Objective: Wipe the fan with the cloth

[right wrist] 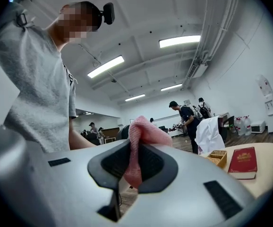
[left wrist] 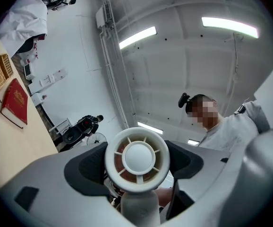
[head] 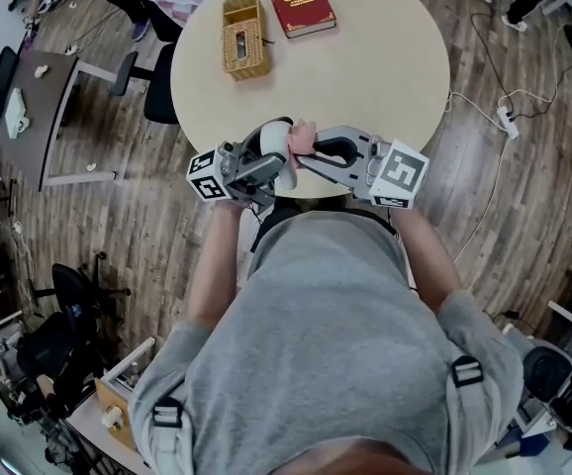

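Fan (left wrist: pixel 137 159) clamped — handle (left wrist: pixel 139 211) cropped, cloth (right wrist: pixel 136 148) pinched

This is an open-plan office or lab workroom: a wood-plank floor (head: pixel 118 245) carries a round tabletop (head: pixel 385 77), a dark desk (head: pixel 39 117), black swivel chairs (head: pixel 145 79) and a power strip (head: pixel 509 119) with trailing cables, while strip lights (right wrist: pixel 179 41) and bare pipes (left wrist: pixel 110 70) run overhead and other people (right wrist: pixel 188 119) stand at the far end.

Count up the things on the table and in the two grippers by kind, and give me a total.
Fan: 1
Cloth: 1
Book: 1
Wicker basket: 1
Total: 4
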Available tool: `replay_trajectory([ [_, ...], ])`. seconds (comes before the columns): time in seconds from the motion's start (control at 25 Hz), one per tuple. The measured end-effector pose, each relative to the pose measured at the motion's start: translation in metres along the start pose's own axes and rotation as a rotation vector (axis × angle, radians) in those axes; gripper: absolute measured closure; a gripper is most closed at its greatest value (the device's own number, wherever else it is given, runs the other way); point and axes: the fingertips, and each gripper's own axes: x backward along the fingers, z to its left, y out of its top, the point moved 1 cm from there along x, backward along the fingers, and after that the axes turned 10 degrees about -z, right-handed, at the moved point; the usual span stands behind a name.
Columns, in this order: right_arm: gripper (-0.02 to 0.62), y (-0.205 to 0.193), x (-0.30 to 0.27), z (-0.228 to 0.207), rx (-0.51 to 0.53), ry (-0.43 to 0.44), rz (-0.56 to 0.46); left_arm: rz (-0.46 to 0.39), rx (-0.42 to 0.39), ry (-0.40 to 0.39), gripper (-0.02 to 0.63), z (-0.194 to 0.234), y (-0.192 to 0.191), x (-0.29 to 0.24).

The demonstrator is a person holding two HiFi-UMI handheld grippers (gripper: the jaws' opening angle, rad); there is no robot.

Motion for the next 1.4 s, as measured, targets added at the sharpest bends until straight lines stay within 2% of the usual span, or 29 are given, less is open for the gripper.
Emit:
replay_trajectory([
  [0.28, 0.554, 0.013, -0.010, -0.010, 0.029, -0.074, -0.049, -0.004, 0.073, -0.040, 0.229, -0.006, -0.001, 0.007],
  [0.56, 0.554, -0.005, -0.026, -0.021, 0.055, -0.145, 0.015, -0.026, 0.110, -0.083, 0.229, -0.010, 0.020, 0.017],
  [0.92, 0.554, -0.025, -0.076, -0.006, 0.043, -0.099, 0.067, -0.145, 0.162, -0.112, 0.229, -0.003, 0.071, 0.045],
  [1.16, 0.554, -0.019, -0.108, -0.001, 0.059, -0.091, 0.030, -0.135, 0.182, -0.113, 0.229, 0.005, 0.087, 0.065],
  [1.4, 0.554, -0.018, -0.125, -0.030, 0.105, -0.209, 0.009, -0.121, 0.211, -0.137, 0.229, 0.007, 0.098, 0.080],
])
